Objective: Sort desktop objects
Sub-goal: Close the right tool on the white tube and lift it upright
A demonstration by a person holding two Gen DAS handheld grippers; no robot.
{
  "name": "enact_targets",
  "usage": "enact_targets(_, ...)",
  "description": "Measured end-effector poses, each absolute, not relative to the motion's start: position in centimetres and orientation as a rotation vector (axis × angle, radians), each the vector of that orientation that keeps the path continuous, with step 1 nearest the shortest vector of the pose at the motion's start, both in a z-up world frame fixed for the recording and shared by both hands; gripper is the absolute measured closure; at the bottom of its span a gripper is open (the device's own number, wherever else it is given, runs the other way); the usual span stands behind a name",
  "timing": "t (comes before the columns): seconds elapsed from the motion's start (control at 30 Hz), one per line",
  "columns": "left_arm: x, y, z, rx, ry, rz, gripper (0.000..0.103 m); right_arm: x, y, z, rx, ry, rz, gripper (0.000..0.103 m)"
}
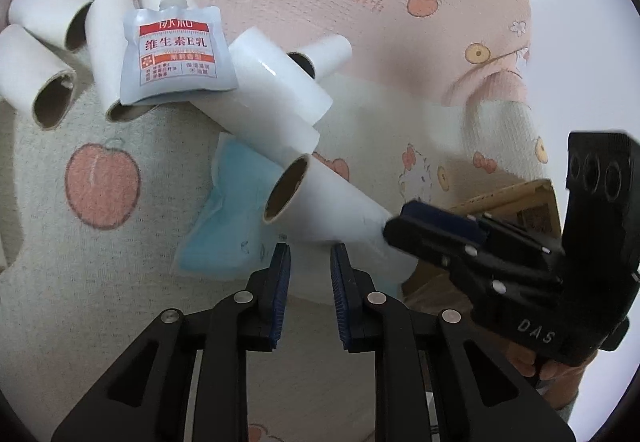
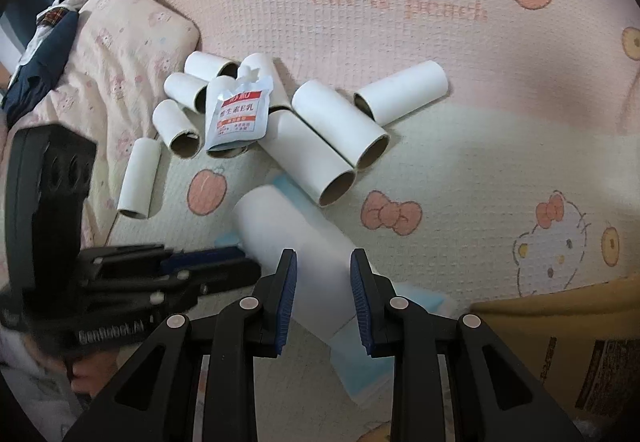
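A white paper roll (image 1: 332,197) (image 2: 288,234) lies slanted over a pale blue flat pack (image 1: 228,217) (image 2: 360,374). My right gripper (image 2: 324,274) (image 1: 394,232) is shut on the roll's near end, which looks pinched narrower there. My left gripper (image 1: 311,254) (image 2: 248,266) has its tips at the roll's lower side, just above the pack. Its jaws stand a narrow gap apart with something white between them; I cannot tell whether they press it. A white pouch with red print (image 1: 176,53) (image 2: 238,117) rests on a heap of empty cardboard tubes (image 1: 44,81) (image 2: 332,145).
Everything lies on a soft cartoon-print mat (image 2: 440,181). A cardboard box (image 1: 520,201) sits behind the right gripper. In the right wrist view, a pillow (image 2: 120,53) and dark clothing (image 2: 44,53) lie at the left. One tube (image 2: 140,177) lies apart from the heap.
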State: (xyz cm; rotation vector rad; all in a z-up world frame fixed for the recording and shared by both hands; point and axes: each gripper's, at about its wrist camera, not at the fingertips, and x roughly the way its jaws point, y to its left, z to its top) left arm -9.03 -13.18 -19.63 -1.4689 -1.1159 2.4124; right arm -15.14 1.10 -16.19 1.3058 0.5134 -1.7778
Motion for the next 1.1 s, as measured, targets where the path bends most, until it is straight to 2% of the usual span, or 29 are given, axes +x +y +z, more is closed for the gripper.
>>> enact_targets(0.1, -9.6, -14.0, -19.9, -1.459, -1.15, 2.383, 0.076, -15.5, 1.3, -16.4, 1.337, 0.478, -1.745, 0.079)
enact_targets(0.23, -9.9, -14.9, -20.3, -1.406, -1.268, 2.323, 0.062, -15.3, 1.1, -16.5, 1.355, 0.466, -1.705, 0.079)
enact_targets(0.4, -10.5, -14.9, -20.1, -1.4, -1.237, 2.346, 0.057, -14.6, 0.1, -16.9, 1.373, 0.468, -1.662, 0.078)
enact_targets(0.6, -11.1, -15.1, -20.6, -1.427, -1.276, 2.326, 0.057, -14.1, -0.5, -17.7, 1.392, 0.473, -1.649, 0.071)
enact_targets(0.9, -10.9, -15.3, -20.8, -1.409, -1.284, 2.297, 0.06, -14.6, -0.4, -18.7, 1.433, 0.372, -1.655, 0.062)
enact_targets(1.1, -10.9, -15.2, -20.2, -1.397, -1.257, 2.307, 0.061, -14.4, -0.1, -19.0, 1.42, 0.311, -1.691, 0.062)
